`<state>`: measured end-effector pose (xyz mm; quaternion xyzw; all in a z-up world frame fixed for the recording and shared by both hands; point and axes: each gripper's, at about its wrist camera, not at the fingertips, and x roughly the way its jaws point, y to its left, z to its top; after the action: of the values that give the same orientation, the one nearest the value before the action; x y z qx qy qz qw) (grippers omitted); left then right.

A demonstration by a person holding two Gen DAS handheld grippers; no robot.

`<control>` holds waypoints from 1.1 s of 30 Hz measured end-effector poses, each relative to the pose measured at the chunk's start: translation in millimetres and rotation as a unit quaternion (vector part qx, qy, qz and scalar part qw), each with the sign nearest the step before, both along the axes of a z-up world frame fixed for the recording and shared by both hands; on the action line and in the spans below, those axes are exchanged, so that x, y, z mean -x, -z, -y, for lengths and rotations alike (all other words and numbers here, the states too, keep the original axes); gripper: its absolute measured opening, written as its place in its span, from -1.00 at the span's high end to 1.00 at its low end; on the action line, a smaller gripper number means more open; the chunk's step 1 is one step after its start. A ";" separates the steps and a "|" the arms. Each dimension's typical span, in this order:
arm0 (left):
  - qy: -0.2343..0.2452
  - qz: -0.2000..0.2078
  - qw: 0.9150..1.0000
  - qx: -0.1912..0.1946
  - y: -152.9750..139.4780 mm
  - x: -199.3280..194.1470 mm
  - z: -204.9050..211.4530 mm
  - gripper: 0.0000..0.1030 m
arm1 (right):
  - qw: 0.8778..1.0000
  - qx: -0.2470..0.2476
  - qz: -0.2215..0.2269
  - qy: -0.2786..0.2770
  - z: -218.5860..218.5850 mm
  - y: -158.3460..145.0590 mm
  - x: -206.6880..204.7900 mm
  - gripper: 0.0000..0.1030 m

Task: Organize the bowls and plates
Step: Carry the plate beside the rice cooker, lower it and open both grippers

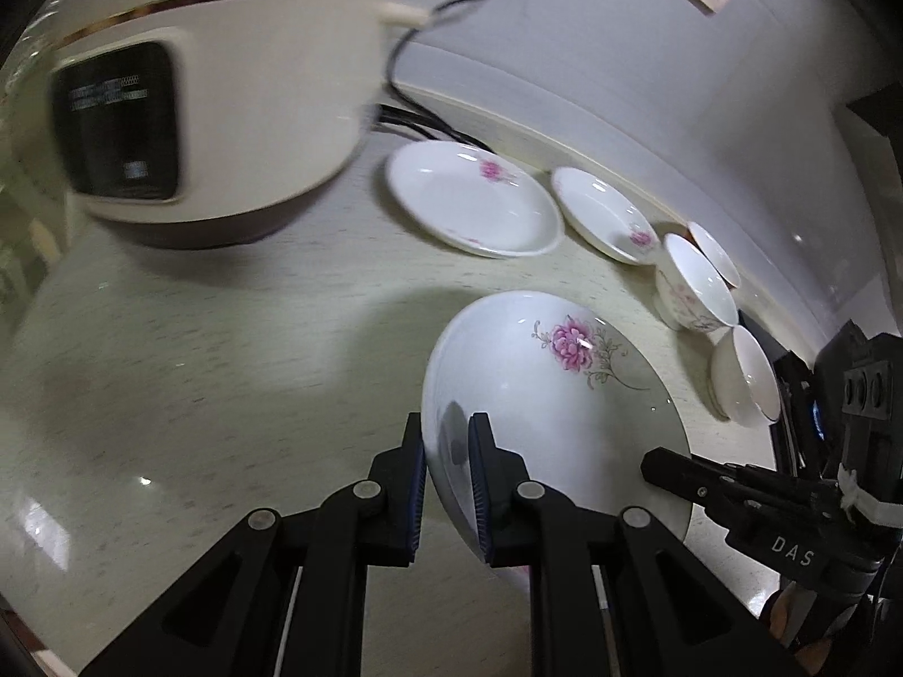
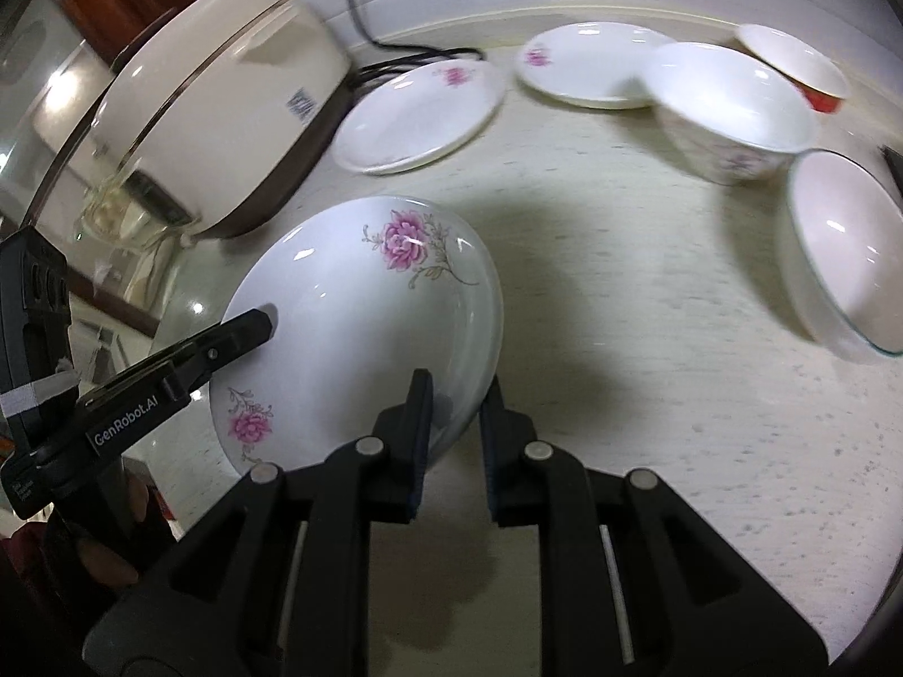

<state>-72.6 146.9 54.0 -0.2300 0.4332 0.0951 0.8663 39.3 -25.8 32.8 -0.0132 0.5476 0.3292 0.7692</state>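
Both grippers pinch one glossy round floral plate: left gripper clamps near rim, right gripper clamps opposite rim, above speckled matte counter.

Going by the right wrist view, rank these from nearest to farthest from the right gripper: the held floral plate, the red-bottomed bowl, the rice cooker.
1. Held floral plate, rim between the right gripper fingers.
2. Rice cooker, upper left.
3. Red-bottomed bowl, far upper right by the wall.

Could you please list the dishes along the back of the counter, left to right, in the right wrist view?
Larger white floral plate → smaller white floral plate → white floral bowl → red-bottomed white bowl.
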 end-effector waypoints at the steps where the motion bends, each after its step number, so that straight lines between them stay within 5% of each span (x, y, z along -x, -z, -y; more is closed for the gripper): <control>1: -0.006 0.000 1.000 -0.001 -0.6 4.5 -3.8 0.70 | 1.000 0.000 0.002 -0.010 -8.3 -0.6 3.4 0.63; 19: -0.156 -0.017 0.987 0.018 17.8 92.0 -89.4 0.70 | 0.984 0.023 0.007 -0.174 -136.0 15.1 50.2 0.59; 33: -0.217 -0.035 0.975 0.017 30.9 122.8 -122.5 0.70 | 0.973 0.035 0.007 -0.226 -189.7 23.9 64.6 0.58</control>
<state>-195.4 269.4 23.1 -0.3292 0.4050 0.2814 0.8053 -25.3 163.9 8.9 -0.1662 0.5367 0.4750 0.6773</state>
